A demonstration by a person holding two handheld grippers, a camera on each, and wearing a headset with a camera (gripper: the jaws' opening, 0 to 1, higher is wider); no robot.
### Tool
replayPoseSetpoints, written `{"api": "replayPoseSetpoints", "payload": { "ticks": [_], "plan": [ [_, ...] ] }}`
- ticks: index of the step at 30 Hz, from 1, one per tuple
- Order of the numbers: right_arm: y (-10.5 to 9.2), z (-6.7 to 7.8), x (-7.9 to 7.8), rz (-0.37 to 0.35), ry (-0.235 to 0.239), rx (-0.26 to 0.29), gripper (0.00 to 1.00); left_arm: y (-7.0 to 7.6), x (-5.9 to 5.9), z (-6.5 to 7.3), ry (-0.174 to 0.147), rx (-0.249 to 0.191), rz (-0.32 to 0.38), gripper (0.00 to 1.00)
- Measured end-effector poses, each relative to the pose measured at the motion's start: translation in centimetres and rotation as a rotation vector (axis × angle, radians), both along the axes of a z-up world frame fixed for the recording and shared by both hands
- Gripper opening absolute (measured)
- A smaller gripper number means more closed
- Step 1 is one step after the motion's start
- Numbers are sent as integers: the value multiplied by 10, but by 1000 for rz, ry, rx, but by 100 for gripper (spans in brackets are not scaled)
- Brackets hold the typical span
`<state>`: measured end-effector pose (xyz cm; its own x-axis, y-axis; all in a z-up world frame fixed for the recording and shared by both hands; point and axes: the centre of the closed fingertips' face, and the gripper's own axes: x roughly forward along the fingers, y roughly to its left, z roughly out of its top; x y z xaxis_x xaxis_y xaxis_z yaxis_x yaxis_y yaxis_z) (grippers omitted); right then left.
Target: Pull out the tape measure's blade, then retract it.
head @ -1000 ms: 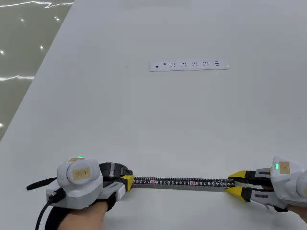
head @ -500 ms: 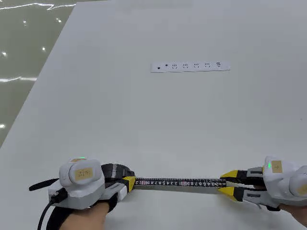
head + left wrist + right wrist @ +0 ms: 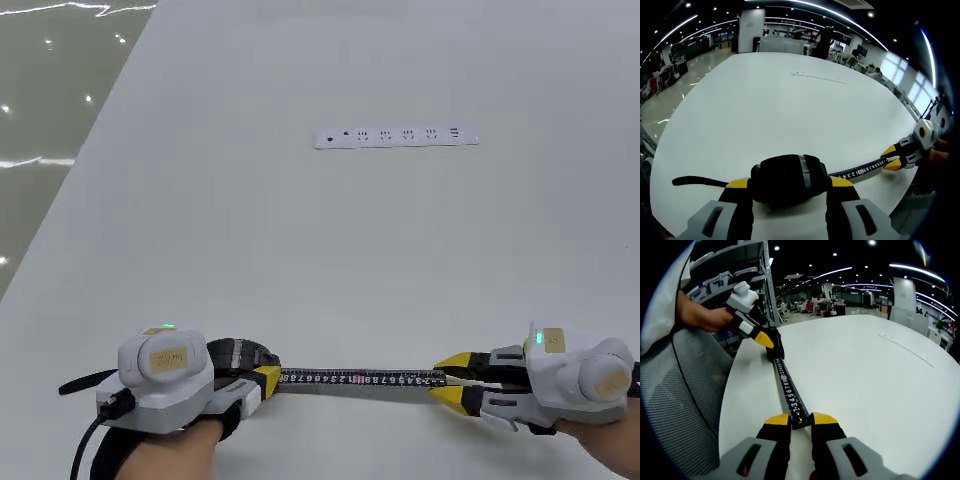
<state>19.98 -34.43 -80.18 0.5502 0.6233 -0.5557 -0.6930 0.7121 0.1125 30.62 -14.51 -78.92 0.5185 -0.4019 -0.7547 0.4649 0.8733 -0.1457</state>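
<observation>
Tape measure [image 3: 238,354] sits near the counter's [image 3: 350,250] front edge, its case clenched between the left gripper's [image 3: 255,372] fingers. The blade [image 3: 360,378] runs from the case to the right gripper [image 3: 447,380], whose fingers pinch its tip. The long axis lies left to right between the 2 grippers, so retracting likely means bringing the right gripper straight along that line toward the case. A power strip [image 3: 395,136] lies well apart, farther back.
</observation>
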Motion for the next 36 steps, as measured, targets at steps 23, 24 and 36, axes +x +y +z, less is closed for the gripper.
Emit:
{"api": "replayPoseSetpoints", "payload": {
  "ticks": [23,24,36],
  "plan": [
    [49,0,27,59,-13,47,13,0,-1,1,19,-20,6,55],
    [52,0,29,57,-12,53,13,1,-1,1,20,-23,8,55],
    [72,1,38,81,-5,81,13,1,-1,2,26,-39,10,55]
  ]
}}
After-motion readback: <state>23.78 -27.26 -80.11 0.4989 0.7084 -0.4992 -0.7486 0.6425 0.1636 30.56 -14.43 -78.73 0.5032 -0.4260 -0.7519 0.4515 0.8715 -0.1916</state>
